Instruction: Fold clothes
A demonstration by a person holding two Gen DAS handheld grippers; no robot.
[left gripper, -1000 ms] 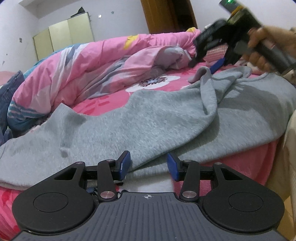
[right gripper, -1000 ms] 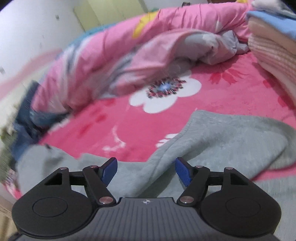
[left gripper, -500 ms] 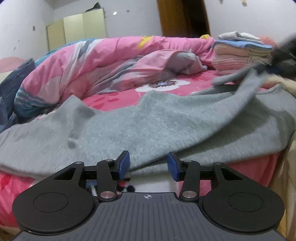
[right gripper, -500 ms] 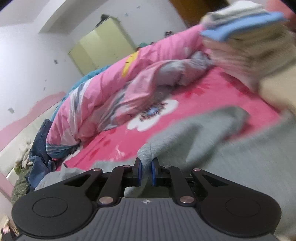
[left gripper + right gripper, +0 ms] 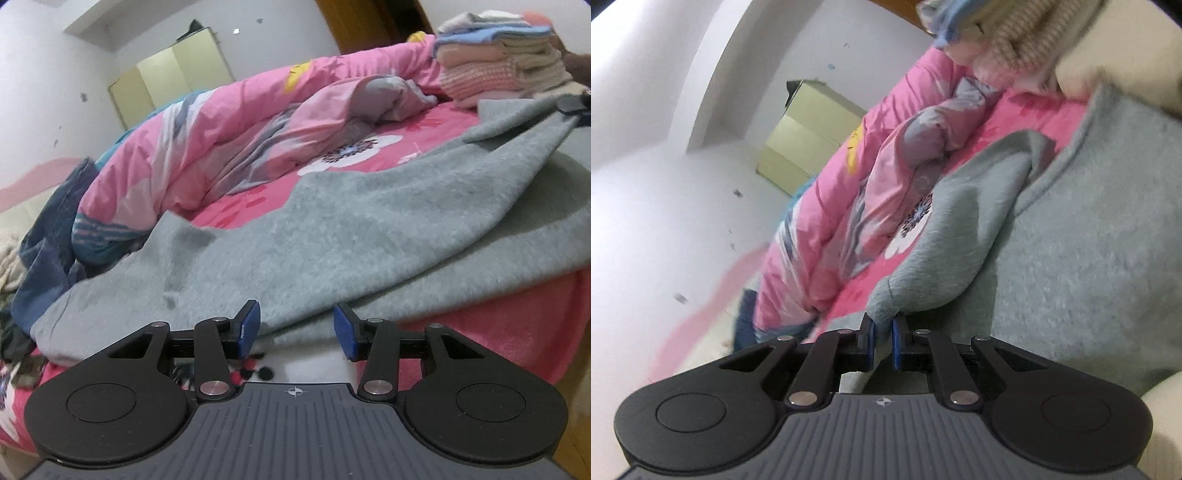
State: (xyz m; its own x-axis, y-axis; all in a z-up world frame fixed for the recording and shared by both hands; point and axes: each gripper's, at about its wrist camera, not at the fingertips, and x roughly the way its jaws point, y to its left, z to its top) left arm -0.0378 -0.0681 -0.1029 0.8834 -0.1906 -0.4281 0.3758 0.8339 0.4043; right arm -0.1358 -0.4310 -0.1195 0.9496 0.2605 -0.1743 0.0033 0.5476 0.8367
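On the bed [image 5: 258,199], soft, floppy grey sweatshirt [image 5: 369,229]; right gripper [image 5: 882,341] jaws pinching sleeve end [image 5: 886,302], left gripper [image 5: 295,330] jaws half open, empty, near hem.

Your left tool [image 5: 296,330] sits at bed edge, jaws apart, nothing between pads. Grey sweatshirt [image 5: 369,236] spread over pink floral sheet [image 5: 373,162], one corner pulled taut toward right. Pink duvet [image 5: 221,147] bunched behind; folded stack [image 5: 498,70] far right.

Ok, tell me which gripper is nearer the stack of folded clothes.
Right. The right gripper, pinching the grey garment, sits just in front of the stack of folded clothes; the left gripper waits at the bed's near edge.
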